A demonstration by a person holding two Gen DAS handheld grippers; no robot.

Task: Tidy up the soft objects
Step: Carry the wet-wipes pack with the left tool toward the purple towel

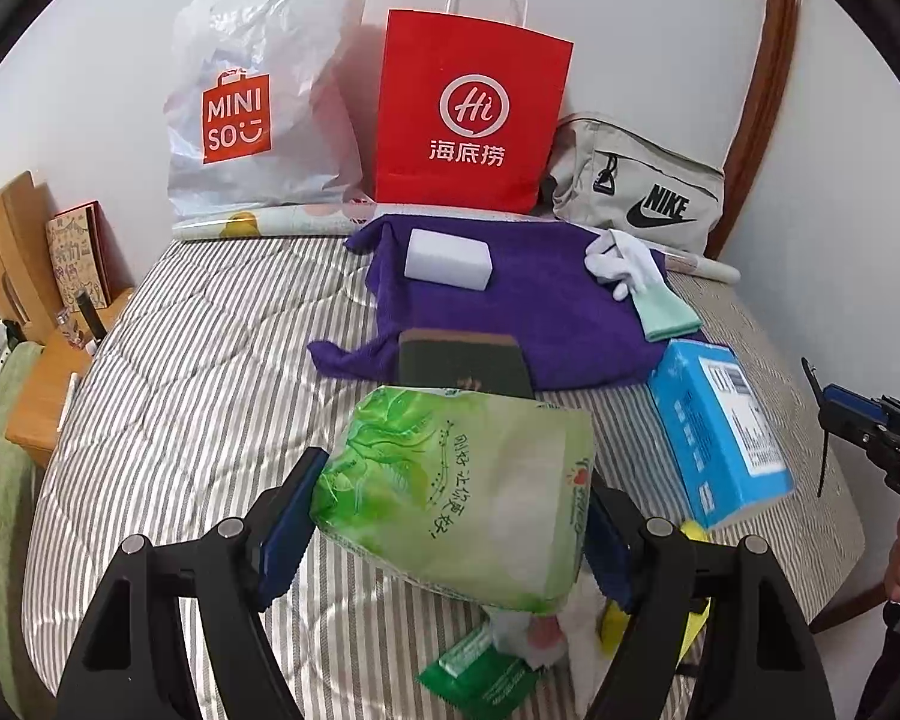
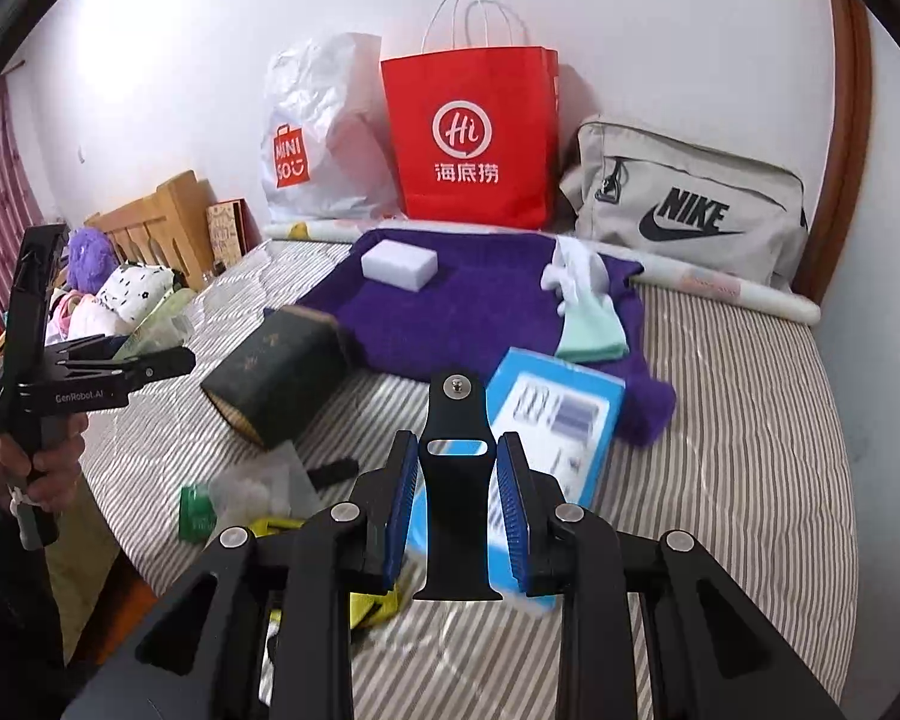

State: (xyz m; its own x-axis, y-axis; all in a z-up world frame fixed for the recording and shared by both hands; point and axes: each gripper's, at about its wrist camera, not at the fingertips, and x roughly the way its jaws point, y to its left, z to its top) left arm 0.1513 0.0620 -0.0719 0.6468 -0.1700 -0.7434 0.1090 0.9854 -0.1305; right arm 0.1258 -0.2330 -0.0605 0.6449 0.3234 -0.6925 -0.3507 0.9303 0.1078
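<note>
Left gripper [image 1: 450, 525] fingers clamp green tissue pack [image 1: 456, 492]; right gripper [image 2: 457, 510] fingers pinch black strap [image 2: 457, 480] between pads.

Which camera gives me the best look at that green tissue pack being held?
The left wrist view: the green tissue pack fills the centre, clamped in the left gripper. In the right wrist view, only a pale green sliver shows beyond the left gripper.

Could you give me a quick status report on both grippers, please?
Left gripper shut on green tissue pack, lifted off the bed. Right gripper shut on black strap. Blue box beneath; bags ahead unobstructed.
</note>
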